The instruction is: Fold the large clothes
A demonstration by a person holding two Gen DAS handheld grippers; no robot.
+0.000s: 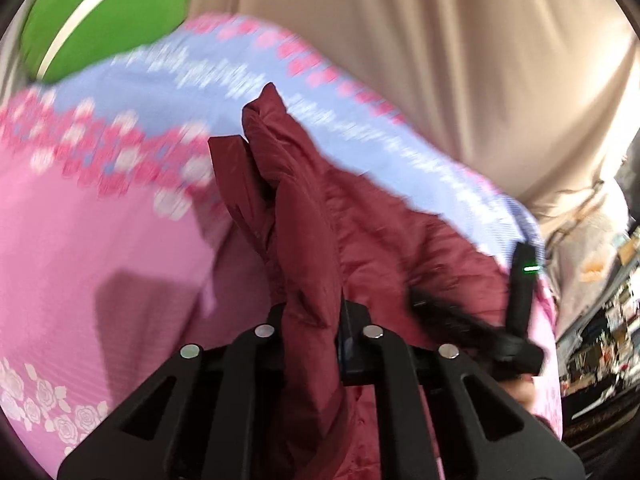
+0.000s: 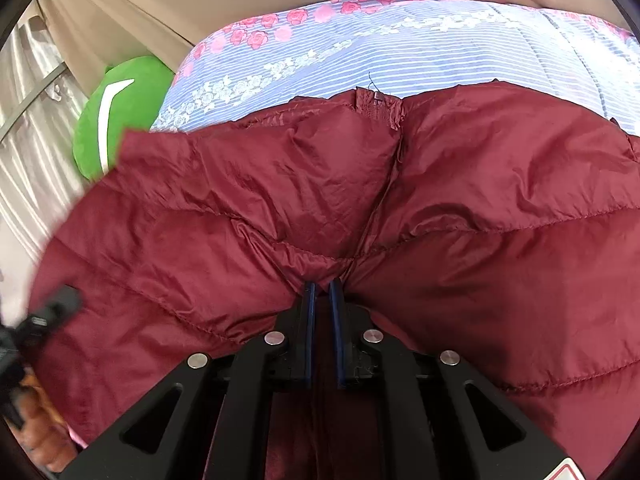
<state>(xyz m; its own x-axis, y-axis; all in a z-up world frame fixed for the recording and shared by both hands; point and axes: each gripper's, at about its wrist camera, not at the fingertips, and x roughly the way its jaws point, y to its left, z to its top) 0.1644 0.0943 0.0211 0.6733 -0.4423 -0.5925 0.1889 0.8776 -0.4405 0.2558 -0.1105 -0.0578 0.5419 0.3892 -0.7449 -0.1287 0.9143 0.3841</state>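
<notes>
- Both grippers pinch the maroon puffer jacket (image 2: 360, 200): left gripper (image 1: 312, 320) on a bunched fold, right gripper (image 2: 323, 284) on a quilted panel ahead, over the bed (image 2: 400, 48).
- Slick fabric could slip out mid-fold, tbh.

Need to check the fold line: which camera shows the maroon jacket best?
The right wrist view: the maroon jacket spreads sharp across the frame, quilting and zipper end visible, right tongs shut on its edge. The left wrist view shows only a blurred bunched fold in the left tongs.

Maroon jacket (image 1: 312, 280) folds hide the left fingers (image 1: 347, 344); the bedsheet (image 1: 100, 152) pattern is motion-blurred.
</notes>
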